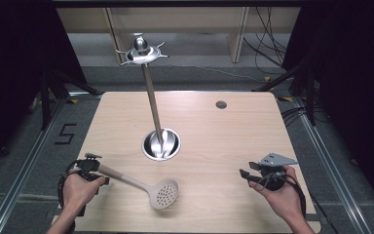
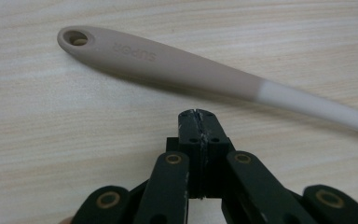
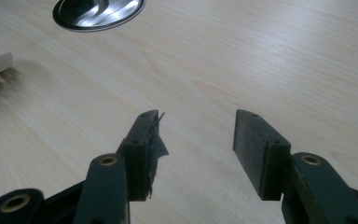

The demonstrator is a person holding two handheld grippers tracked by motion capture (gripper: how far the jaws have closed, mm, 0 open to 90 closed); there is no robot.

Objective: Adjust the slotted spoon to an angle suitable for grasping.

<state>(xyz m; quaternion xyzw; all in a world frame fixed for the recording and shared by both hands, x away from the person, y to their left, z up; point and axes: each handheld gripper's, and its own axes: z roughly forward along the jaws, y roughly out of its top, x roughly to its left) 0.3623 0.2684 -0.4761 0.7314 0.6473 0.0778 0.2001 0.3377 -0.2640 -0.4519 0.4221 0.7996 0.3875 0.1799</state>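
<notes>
So your left gripper (image 2: 198,116) sits pressed together and empty, just beside the beige silicone skimmer spoon (image 1: 146,185) lying near the desk's (image 1: 233,136) front-left edge. Likely step: approach; next, spread the jaws and straddle the handle. Your right gripper (image 3: 196,135) hangs apart over bare front-right wood. Steel hanging stand (image 1: 151,102) at centre leaves plenty of room.
</notes>
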